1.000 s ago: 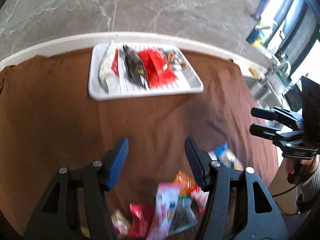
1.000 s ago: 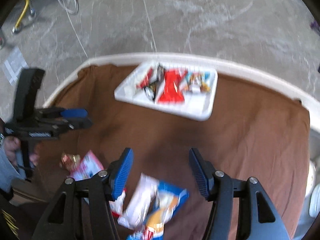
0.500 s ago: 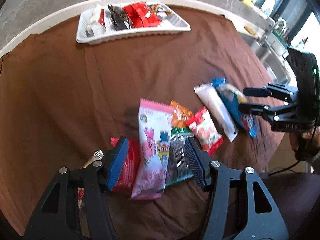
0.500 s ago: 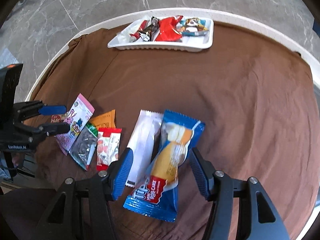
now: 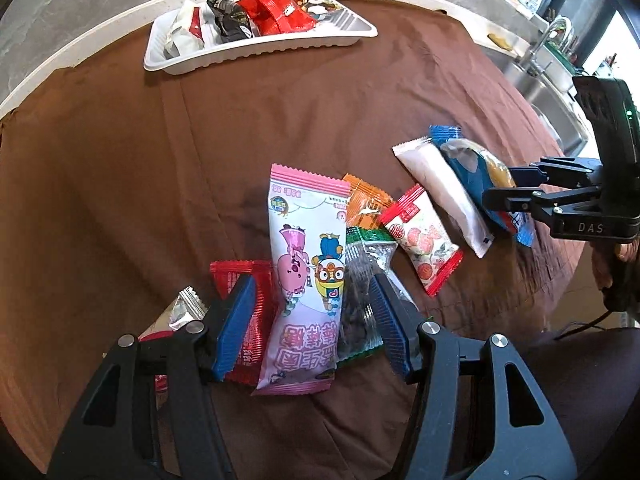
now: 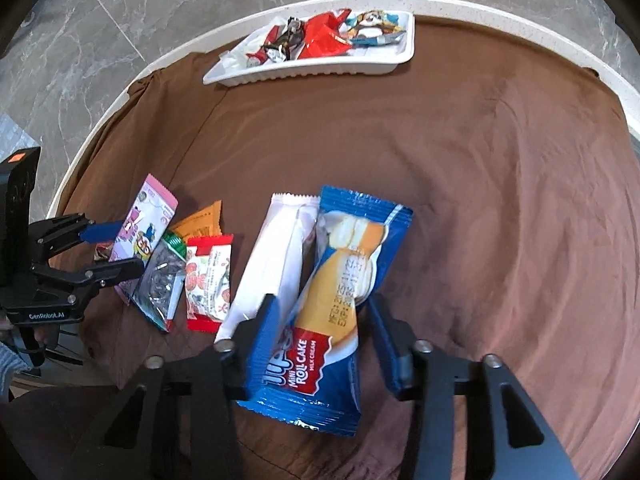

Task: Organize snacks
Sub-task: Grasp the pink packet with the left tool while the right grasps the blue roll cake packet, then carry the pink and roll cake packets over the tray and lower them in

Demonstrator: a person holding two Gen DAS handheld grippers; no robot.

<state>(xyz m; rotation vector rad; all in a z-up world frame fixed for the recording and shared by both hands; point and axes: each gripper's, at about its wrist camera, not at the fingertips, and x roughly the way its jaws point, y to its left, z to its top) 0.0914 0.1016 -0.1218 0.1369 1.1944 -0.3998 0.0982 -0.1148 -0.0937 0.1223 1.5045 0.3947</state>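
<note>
Loose snacks lie on the brown cloth. My left gripper (image 5: 312, 324) is open, its fingers straddling a pink cartoon packet (image 5: 306, 276), with a red packet (image 5: 244, 304) and a clear green-edged packet (image 5: 360, 292) to either side. My right gripper (image 6: 324, 340) is open around a blue roll cake packet (image 6: 340, 292); a white packet (image 6: 272, 264) lies to its left. A white tray (image 5: 256, 46) at the far edge holds several snacks; it also shows in the right wrist view (image 6: 316, 70).
An orange packet (image 5: 366, 204) and a red-and-white candy packet (image 5: 420, 240) lie between the two grippers. A small silver-ended packet (image 5: 180, 312) sits at the left. The round table's white rim (image 6: 100, 128) borders the cloth. A sink (image 5: 552, 76) stands at the right.
Both grippers have dropped from facing the tray down over the near snacks. The left now straddles the pink packet, the right the blue roll cake packet. Both stay open.
</note>
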